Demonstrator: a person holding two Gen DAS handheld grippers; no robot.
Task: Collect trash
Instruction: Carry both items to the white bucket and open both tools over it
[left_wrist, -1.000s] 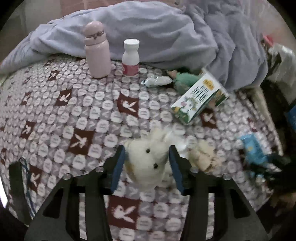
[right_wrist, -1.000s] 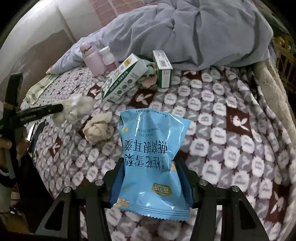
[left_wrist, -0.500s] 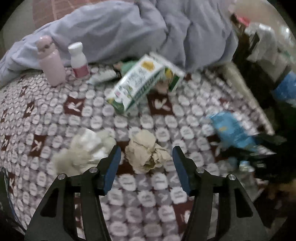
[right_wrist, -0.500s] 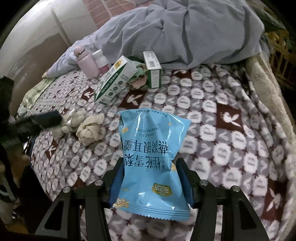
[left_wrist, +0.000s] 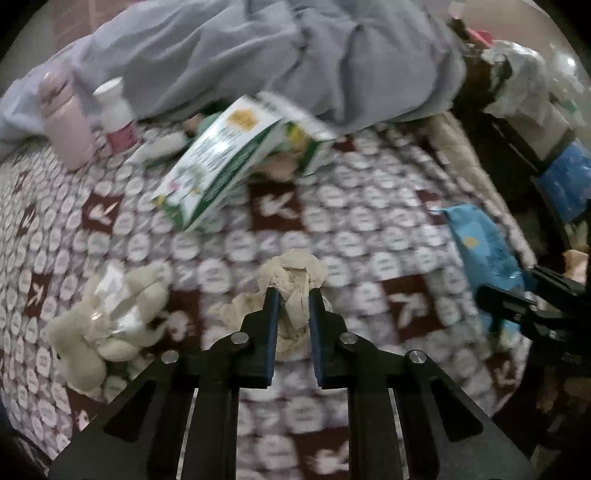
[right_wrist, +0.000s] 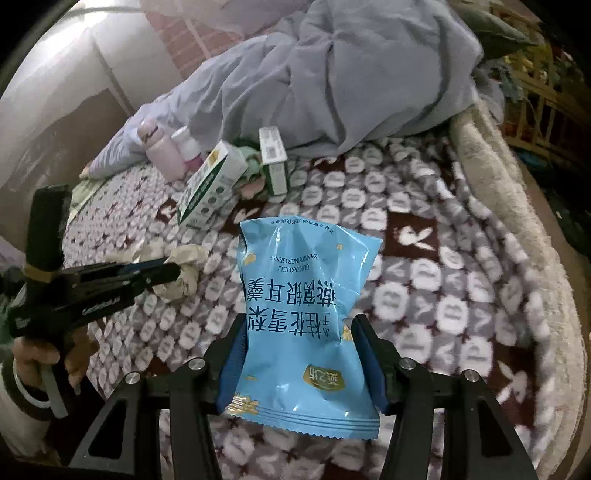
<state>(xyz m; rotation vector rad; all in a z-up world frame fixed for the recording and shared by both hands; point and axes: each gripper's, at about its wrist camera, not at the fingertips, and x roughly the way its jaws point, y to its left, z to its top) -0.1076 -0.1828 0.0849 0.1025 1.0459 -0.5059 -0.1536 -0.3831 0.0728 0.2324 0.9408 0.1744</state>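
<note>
Grey, one big quilt (right_wrist: 332, 74) lies bunched at the far side of the bed (right_wrist: 424, 258). Two green-and-white boxes (right_wrist: 210, 184) lean by it, near one pink bottle (right_wrist: 162, 151) and one white bottle (right_wrist: 190, 147). One blue snack bag (right_wrist: 303, 314) is pinched in the right gripper (right_wrist: 301, 365). One soft toy (left_wrist: 110, 314) lies close by. The left gripper (left_wrist: 291, 299) squeezes one crumpled paper ball (left_wrist: 295, 273) on the bed.

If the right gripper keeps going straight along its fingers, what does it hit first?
Probably the bare blanket just beyond the blue packet held by the right gripper; the boxes sit further up and left, though depth is uncertain.
</note>
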